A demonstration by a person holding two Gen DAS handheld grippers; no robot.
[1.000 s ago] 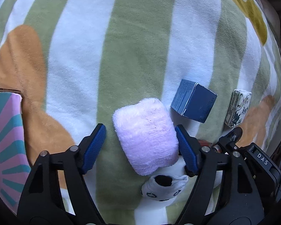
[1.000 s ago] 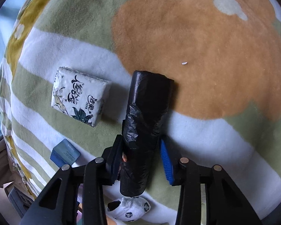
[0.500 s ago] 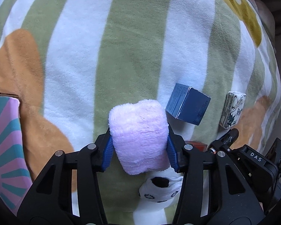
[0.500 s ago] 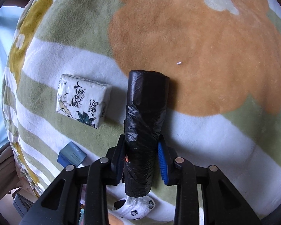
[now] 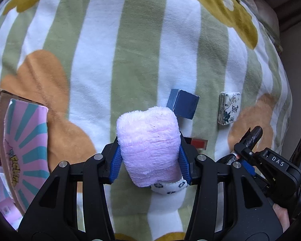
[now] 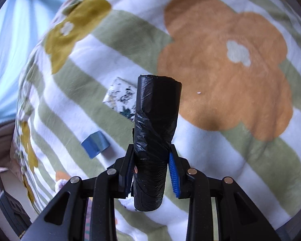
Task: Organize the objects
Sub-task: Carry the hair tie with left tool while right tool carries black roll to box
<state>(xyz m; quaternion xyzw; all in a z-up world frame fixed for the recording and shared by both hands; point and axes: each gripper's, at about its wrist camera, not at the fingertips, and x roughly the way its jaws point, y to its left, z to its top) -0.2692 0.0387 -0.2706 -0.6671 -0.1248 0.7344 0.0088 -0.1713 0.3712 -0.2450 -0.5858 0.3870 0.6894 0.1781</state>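
My left gripper [image 5: 149,163] is shut on a fluffy pink rolled towel [image 5: 149,144] and holds it above the striped flower blanket [image 5: 130,50]. A white patterned sock [image 5: 168,186] lies just under it. My right gripper [image 6: 151,172] is shut on a black roll of bin bags [image 6: 156,132], lifted off the blanket [image 6: 220,64]; it also shows at the right of the left wrist view [image 5: 254,134]. A blue box [image 5: 183,103] and a white floral packet [image 5: 228,107] lie on the blanket beyond the towel; both show in the right wrist view too, the box [image 6: 96,143] and the packet [image 6: 121,98].
A cardboard box with a pink and teal striped item [image 5: 24,140] stands at the left. A small red object [image 5: 198,143] lies partly hidden behind the left gripper's right finger. The blanket's edge drops off at the right of the left wrist view.
My left gripper closed on the pink towel and lifted it. My right gripper tightened on the black roll and raised it off the blanket.
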